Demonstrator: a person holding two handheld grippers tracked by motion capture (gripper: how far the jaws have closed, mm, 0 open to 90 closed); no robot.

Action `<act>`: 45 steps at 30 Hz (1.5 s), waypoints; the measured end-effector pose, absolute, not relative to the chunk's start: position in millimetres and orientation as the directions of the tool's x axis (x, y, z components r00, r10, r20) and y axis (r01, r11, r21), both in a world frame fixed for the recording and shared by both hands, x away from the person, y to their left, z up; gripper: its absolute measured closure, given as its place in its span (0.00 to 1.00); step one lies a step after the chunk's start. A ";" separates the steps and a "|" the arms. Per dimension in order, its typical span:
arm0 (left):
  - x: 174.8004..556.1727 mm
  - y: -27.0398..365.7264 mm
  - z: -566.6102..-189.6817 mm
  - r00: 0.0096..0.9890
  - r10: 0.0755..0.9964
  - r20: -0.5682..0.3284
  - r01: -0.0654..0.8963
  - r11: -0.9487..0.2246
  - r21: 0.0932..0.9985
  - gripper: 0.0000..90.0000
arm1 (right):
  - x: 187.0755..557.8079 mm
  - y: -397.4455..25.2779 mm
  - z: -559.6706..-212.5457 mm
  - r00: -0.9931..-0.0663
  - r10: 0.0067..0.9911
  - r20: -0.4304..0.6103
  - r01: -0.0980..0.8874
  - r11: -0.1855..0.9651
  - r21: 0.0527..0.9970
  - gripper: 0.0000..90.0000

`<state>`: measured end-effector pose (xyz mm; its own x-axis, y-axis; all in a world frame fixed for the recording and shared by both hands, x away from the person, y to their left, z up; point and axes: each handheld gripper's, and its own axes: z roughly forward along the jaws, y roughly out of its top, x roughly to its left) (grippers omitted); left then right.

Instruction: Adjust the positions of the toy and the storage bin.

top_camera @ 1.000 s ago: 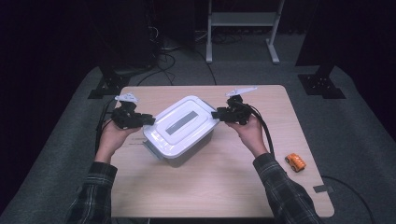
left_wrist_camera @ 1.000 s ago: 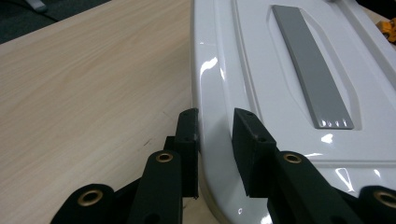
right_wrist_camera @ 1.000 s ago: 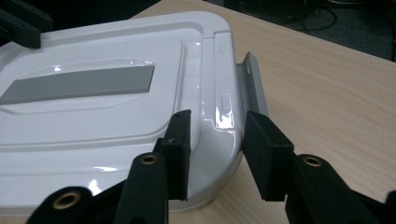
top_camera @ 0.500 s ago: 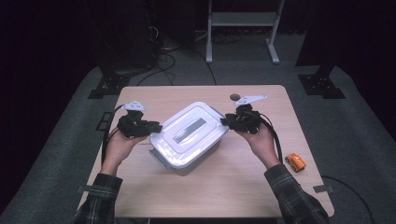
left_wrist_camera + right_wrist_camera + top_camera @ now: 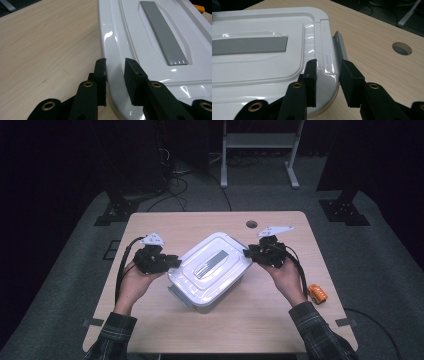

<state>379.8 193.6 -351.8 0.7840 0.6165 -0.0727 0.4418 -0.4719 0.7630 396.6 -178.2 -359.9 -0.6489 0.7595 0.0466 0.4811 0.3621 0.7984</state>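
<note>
The left gripper (image 5: 167, 262) and right gripper (image 5: 251, 252) approach from opposite ends, each with jaws spread astride the rim of the lid (image 5: 212, 264), not clamped. The white plastic box (image 5: 207, 295) has a grey strip (image 5: 210, 264) on top. It sits diagonally mid-table (image 5: 150, 227); grey carpet (image 5: 375, 270) surrounds.
</note>
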 end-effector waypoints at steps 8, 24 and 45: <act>377.6 196.8 -340.7 0.799 0.591 -0.111 0.420 -0.415 0.807 1.00 | 394.5 -183.4 -357.5 -0.644 0.763 0.051 0.481 0.353 0.802 0.75; 379.1 196.9 -347.0 0.783 0.616 -0.085 0.440 -0.453 0.775 0.97 | 392.1 -199.5 -357.5 -0.628 0.776 0.055 0.481 0.331 0.812 1.00; 405.9 179.5 -362.4 0.782 0.615 -0.100 0.457 -0.457 0.763 0.94 | 401.7 -190.7 -359.4 -0.654 0.746 0.124 0.501 0.305 0.810 0.84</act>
